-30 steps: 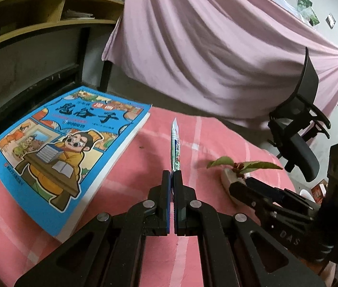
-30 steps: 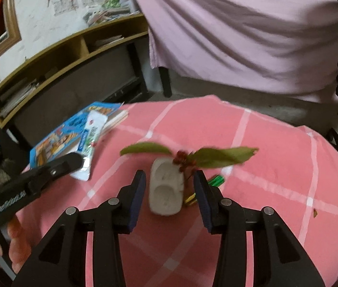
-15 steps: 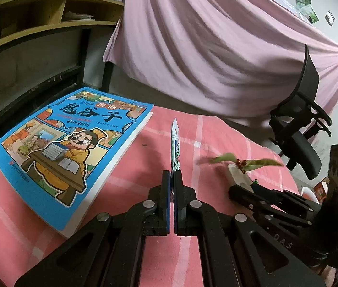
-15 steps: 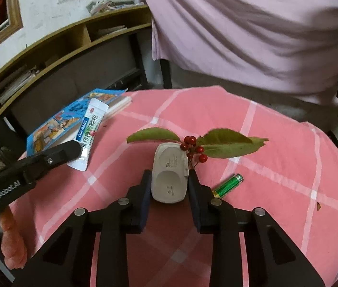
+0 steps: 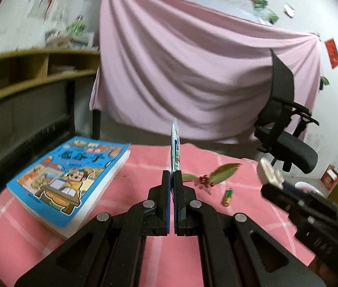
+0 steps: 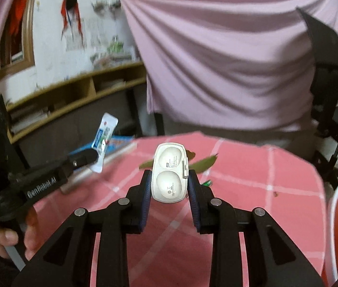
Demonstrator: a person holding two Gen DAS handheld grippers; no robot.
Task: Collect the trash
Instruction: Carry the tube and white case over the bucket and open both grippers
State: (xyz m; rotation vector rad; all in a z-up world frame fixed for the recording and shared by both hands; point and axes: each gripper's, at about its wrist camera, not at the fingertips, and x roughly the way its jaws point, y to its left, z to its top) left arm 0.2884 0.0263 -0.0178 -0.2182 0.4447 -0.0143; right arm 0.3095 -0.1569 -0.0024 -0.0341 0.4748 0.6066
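**Both grippers hold trash above the pink table**

The right gripper (image 6: pixel 168 177) grips a white plastic blister shell (image 6: pixel 169 172) between its blue pads, which press on the shell's two long sides. The shell is an oblong with rounded corners and two domed pockets, one behind the other; whether anything sits in them cannot be told. Its long axis runs straight forward along the fingers, and it is clear of the table.

The left gripper (image 5: pixel 171 175) is fully closed on the lower end of a thin white sachet (image 5: pixel 175 148) with green, blue and red print. The sachet stands edge-on in the left wrist view, its long axis pointing up and away from the fingertips, above the tablecloth.

Beyond them, on the pink checked tablecloth (image 5: pixel 240 205), lie a leafy sprig with red berries (image 5: pixel 210 176) and, just beside it, a green battery (image 5: pixel 227 194). A blue comic book (image 5: pixel 73 177) rests at the table's left edge. Behind hang a pink sheet (image 5: pixel 193 71) and a black office chair (image 5: pixel 286 124).
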